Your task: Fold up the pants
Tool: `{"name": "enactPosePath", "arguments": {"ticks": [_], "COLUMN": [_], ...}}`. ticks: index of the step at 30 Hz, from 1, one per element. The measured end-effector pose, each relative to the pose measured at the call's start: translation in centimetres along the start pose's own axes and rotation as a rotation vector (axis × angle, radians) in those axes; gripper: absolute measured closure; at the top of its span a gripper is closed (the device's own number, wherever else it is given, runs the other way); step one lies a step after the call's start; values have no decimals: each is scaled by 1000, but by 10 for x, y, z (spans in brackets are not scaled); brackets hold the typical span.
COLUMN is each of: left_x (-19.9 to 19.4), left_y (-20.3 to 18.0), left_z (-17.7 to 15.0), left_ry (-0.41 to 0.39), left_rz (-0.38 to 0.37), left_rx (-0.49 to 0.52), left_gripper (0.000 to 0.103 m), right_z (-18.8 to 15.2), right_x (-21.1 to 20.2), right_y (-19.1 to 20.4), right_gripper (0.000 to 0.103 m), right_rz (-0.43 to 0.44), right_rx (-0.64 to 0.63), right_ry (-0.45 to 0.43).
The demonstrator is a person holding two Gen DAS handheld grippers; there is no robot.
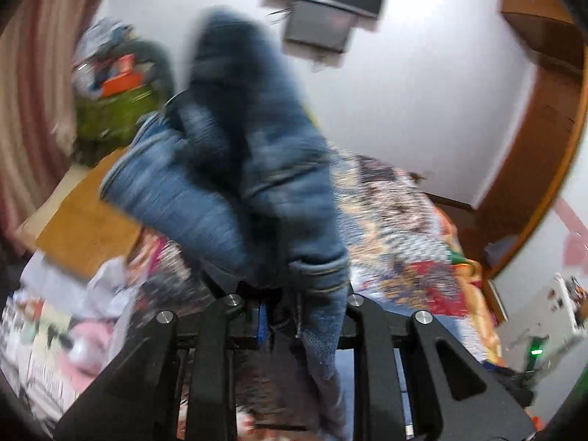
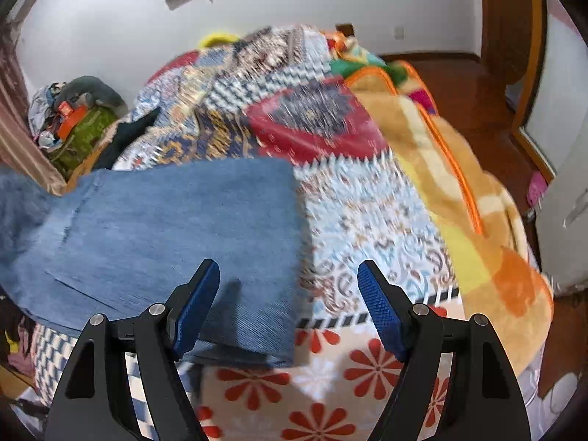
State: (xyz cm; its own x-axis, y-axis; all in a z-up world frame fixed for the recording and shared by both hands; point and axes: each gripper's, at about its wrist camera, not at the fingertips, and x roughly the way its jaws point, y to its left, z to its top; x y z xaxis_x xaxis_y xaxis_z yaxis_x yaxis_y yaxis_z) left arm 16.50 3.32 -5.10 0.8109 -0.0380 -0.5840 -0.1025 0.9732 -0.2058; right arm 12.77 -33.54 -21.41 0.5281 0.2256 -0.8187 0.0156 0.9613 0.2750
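The blue denim pants point(image 1: 235, 169) hang bunched and blurred in front of the left wrist camera. My left gripper point(image 1: 290, 305) is shut on the pants near a hem or waistband edge and holds them up above the bed. In the right wrist view a pant leg point(image 2: 176, 228) lies flat on the patterned bedspread point(image 2: 367, 213), its end toward the camera. My right gripper point(image 2: 288, 286) is open and empty just above the leg's near right corner; its left finger point(image 2: 198, 305) is over the denim.
An orange and yellow blanket point(image 2: 459, 191) lies along the bed's right side. A pile of clothes and bags point(image 2: 73, 117) sits at the far left by the curtain. A wooden board point(image 1: 84, 220) and loose items lie left of the bed. A wooden floor point(image 2: 459, 84) is at right.
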Motion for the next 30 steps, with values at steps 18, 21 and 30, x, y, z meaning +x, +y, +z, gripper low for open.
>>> {"name": "enactPosePath", "arguments": {"ticks": [18,21,30], "left_x": [89,116,149], "left_y": [-240,-257,-254], "left_z": [-57,-94,-139], "left_ry": [311,436,652], "left_rz": [-381,-378,-392], "left_rx": [385,431,472], "left_gripper": [87,86,82], "right_z": [-6,-7,-13], "right_x": [14,12,1], "right_y": [1,1,3], "right_gripper": [29,29,28], "right_rz": [107,105,99], "right_rx": [-4,-1,-19], "right_ry": [3,-5,-15]}}
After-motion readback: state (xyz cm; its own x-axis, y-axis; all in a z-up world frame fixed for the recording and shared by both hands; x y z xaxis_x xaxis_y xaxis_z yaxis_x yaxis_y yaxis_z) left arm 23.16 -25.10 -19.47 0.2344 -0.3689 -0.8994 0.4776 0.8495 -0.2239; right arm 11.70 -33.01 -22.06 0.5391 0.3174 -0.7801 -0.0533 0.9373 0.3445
